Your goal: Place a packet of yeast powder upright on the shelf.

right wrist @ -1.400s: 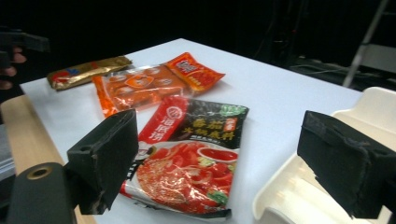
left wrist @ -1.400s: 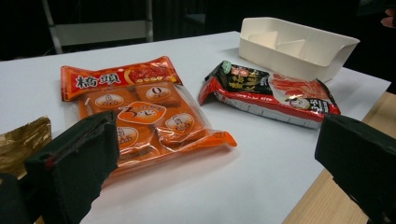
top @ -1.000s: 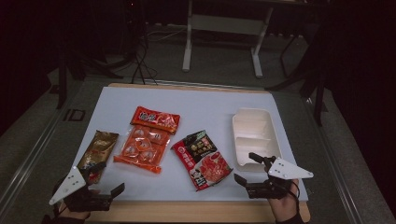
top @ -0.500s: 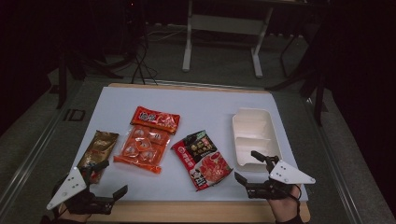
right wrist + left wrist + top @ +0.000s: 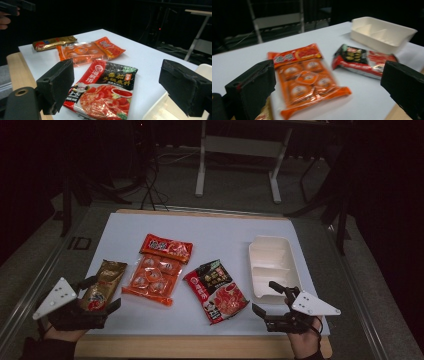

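Four things lie on the white-covered table (image 5: 220, 235): a gold packet (image 5: 105, 280), an orange snack packet (image 5: 159, 269), a red-and-black sauce packet (image 5: 216, 290) and a white divided tray (image 5: 274, 265). My left gripper (image 5: 103, 293) is open at the near left, its jaws on either side of the gold packet's near end. In the left gripper view the orange packet (image 5: 307, 77) lies ahead between the wide-apart jaws. My right gripper (image 5: 264, 297) is open at the near right, between the sauce packet and the tray. In the right gripper view the sauce packet (image 5: 105, 92) lies between the jaws.
A wooden strip (image 5: 200, 347) runs along the table's near edge. Dark floor with stand legs (image 5: 200, 170) and cables lies beyond the far edge. In the right gripper view, the tray's rim (image 5: 160, 110) is at the lower right and the other hand (image 5: 6, 17) at the top left.
My left gripper has moved forward and a little left, so its jaws now reach the gold packet's near end. The right gripper has hardly moved.
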### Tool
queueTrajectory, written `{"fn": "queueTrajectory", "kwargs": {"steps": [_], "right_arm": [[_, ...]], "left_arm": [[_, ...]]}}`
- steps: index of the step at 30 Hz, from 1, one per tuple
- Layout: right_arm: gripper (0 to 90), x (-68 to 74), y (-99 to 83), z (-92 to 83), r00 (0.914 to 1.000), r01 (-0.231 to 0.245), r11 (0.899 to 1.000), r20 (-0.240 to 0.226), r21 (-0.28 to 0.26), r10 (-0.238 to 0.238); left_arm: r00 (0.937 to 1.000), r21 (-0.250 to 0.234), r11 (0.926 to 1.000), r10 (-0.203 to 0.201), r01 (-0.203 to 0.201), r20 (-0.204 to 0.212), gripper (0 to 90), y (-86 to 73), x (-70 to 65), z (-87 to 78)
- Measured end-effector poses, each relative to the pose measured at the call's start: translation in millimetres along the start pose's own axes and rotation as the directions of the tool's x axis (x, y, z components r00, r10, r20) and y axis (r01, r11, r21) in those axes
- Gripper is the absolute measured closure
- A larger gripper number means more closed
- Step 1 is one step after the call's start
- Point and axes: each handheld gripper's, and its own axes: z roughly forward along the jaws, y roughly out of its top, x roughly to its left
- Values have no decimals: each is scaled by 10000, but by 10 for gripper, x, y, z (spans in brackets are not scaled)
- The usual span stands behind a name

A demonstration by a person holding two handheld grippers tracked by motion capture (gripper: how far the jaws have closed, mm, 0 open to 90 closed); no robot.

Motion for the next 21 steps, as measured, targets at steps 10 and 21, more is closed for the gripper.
{"fn": "queueTrajectory", "kwargs": {"steps": [10,21], "right_arm": [[128,23,5,11,9998,-141,9997,-136,218,144],[128,23,1,6,9995,-221,9996,-225,173,225]], "left_arm": [[9958,466,9987,-179,222,-900,68,20,362,59],[9901,1066,9922,-505,647,-1308,192,4,721,240]]}}
